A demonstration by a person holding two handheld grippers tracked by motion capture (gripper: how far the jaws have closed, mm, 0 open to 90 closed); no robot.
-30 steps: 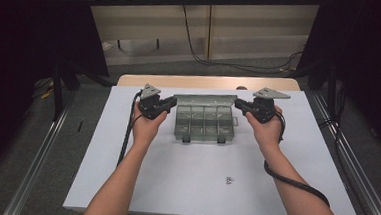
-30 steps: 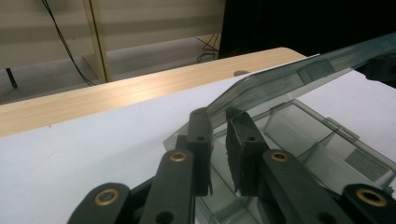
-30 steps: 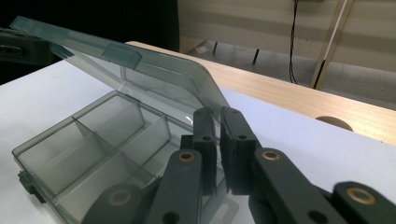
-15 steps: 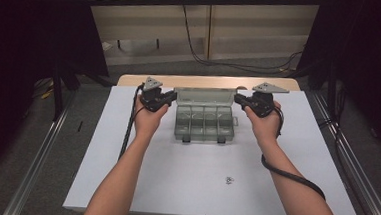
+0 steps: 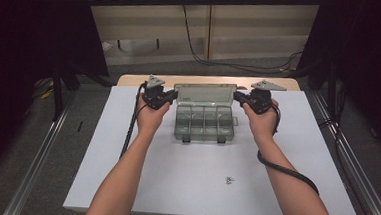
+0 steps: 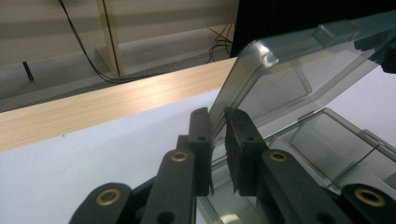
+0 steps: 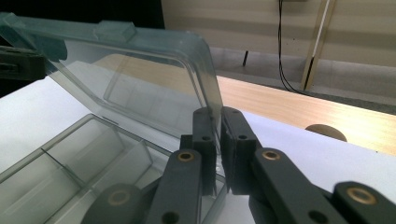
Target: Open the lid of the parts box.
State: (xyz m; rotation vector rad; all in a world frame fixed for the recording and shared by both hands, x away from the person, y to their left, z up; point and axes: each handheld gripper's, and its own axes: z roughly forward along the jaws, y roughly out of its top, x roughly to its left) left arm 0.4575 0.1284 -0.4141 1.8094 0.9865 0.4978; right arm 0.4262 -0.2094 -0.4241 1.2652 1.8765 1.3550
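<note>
Looking down from the high view, a clear plastic box (image 5: 205,122) with small compartments sits on the white sheet (image 5: 124,173) toward the far middle of the table, its lid (image 5: 205,94) tipped up and back. The left gripper (image 5: 168,97) meets the lid's left edge and the right gripper (image 5: 239,97) its right edge, one hand on each side of the box. A few tiny metal bits (image 5: 229,179) lie well apart from the box, nearer the person. Along the left gripper view, the two black jaws stand narrow, pinching the side edge of the raised lid (image 6: 299,79), with the open compartments (image 6: 336,149) below and the wooden table edge (image 6: 112,105) behind. Along the right gripper view, the jaws are likewise nearly together, clamped on the other side edge of the lid (image 7: 140,79), which tilts over the divided tray (image 7: 70,163); the left gripper (image 7: 18,58) shows dimly at the far left.
</note>
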